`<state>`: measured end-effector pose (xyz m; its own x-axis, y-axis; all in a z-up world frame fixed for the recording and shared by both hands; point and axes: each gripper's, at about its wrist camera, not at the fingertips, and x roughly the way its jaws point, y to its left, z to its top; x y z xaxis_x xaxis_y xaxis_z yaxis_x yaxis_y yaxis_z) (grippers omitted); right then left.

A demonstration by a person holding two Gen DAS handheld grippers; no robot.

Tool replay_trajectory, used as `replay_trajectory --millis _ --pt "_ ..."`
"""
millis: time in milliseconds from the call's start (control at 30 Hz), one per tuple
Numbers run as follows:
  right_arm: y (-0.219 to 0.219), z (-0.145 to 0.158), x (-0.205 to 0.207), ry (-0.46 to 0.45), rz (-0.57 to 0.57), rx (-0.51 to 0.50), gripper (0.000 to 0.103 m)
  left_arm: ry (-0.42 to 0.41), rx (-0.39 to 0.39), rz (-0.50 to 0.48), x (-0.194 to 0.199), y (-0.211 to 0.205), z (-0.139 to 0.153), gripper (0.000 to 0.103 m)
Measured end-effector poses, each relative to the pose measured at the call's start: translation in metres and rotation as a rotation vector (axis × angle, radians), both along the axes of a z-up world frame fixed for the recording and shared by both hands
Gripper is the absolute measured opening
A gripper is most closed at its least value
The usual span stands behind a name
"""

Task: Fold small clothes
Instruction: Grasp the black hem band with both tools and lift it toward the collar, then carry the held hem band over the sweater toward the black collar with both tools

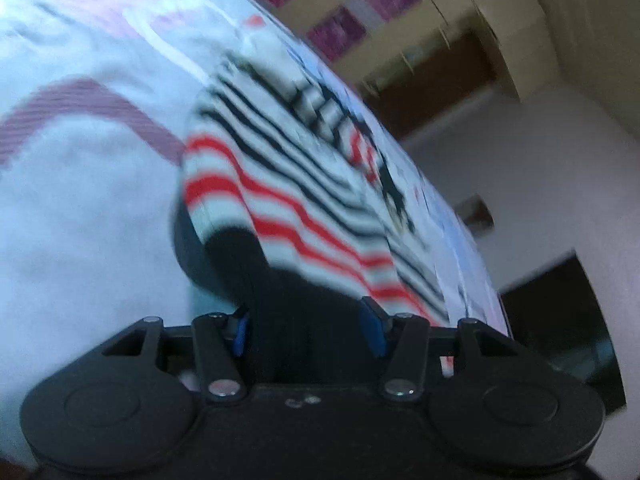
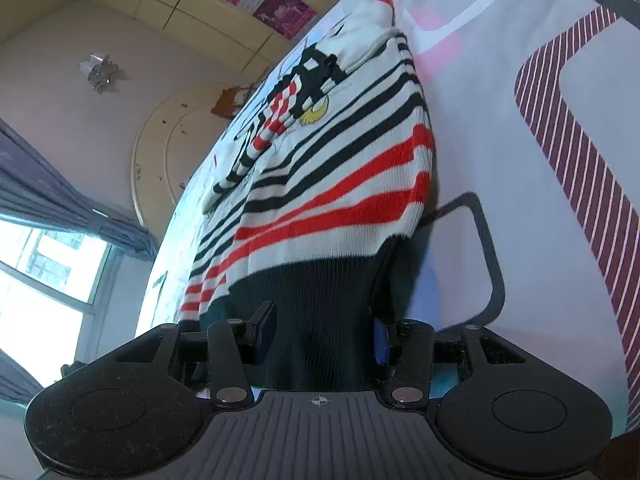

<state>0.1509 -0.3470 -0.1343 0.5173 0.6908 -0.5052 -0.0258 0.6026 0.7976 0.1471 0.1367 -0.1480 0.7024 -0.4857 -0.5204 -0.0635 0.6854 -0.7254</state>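
We are pinching the dark ribbed hem of the striped sweater with the left tongs. The right tongs are pinching the same hem at another point. The sweater is lying spread on the patterned bed sheet.

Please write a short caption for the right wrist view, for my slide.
Right tool clamps the dark ribbed hem of a striped knit sweater lying on a patterned bedsheet.
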Motion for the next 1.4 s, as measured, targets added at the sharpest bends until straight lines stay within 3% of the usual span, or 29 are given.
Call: replay_trajectory --millis 133,233,300,367,433,500,533,600,633,700,767,800,900,933,1000,1167,1400 --pt "-0.009 0.001 0.013 0.000 -0.059 0.006 0.049 -0.007 -0.070 0.065 0.014 0.021 -0.001 0.051" --pt "-0.009 -0.001 0.016 0.007 -0.063 0.018 0.049 -0.008 -0.183 0.033 0.017 0.021 -0.010 0.051" --pt "-0.004 -0.003 0.012 0.012 -0.034 0.027 0.048 -0.015 -0.197 0.005 0.012 0.015 -0.011 0.051" --pt "0.002 -0.003 0.004 0.013 0.002 0.023 0.033 -0.031 -0.202 -0.004 0.004 0.012 -0.013 0.051" --pt "0.005 -0.003 0.000 0.009 0.014 0.019 0.031 -0.026 -0.148 0.033 0.000 0.015 -0.013 0.051" --pt "0.002 -0.003 0.001 0.010 -0.006 0.020 0.028 -0.033 -0.149 0.059 0.000 0.023 -0.013 0.051" --pt "0.000 -0.003 0.003 0.011 -0.013 0.027 0.016 -0.022 -0.119 0.060 0.004 0.023 -0.011 0.051" --pt "-0.001 -0.001 0.006 0.007 -0.014 0.012 0.005 0.004 -0.038 0.035 0.011 0.019 -0.007 0.032" --pt "0.000 0.001 0.007 -0.003 -0.007 -0.002 0.005 0.021 0.001 0.008 0.016 0.014 -0.005 0.005" --pt "0.000 0.008 0.005 -0.037 -0.012 -0.017 0.005 -0.006 0.051 0.004 0.013 0.007 0.001 0.007" --pt "-0.003 0.016 -0.001 -0.075 -0.037 0.005 0.005 -0.091 0.047 0.035 -0.001 0.008 0.012 0.007" --pt "-0.005 0.018 -0.005 -0.096 -0.045 0.014 0.005 -0.090 0.063 0.050 -0.003 0.010 0.013 0.007" --pt "0.001 0.010 -0.002 -0.063 -0.021 -0.090 0.005 0.048 0.175 0.059 0.007 0.011 -0.002 0.007" --pt "0.004 0.002 0.002 -0.016 -0.011 -0.140 0.004 0.060 0.139 0.071 0.008 0.015 -0.006 0.007" --pt "0.003 0.000 0.005 -0.009 -0.015 -0.132 0.004 0.049 0.085 0.114 0.006 0.021 -0.005 0.007" --pt "-0.008 0.025 0.012 -0.106 -0.058 -0.083 0.004 0.002 0.019 0.156 0.004 0.025 0.006 0.007" --pt "-0.012 0.076 0.050 -0.248 -0.083 -0.059 0.004 -0.124 -0.040 0.187 0.034 0.022 0.056 0.007"
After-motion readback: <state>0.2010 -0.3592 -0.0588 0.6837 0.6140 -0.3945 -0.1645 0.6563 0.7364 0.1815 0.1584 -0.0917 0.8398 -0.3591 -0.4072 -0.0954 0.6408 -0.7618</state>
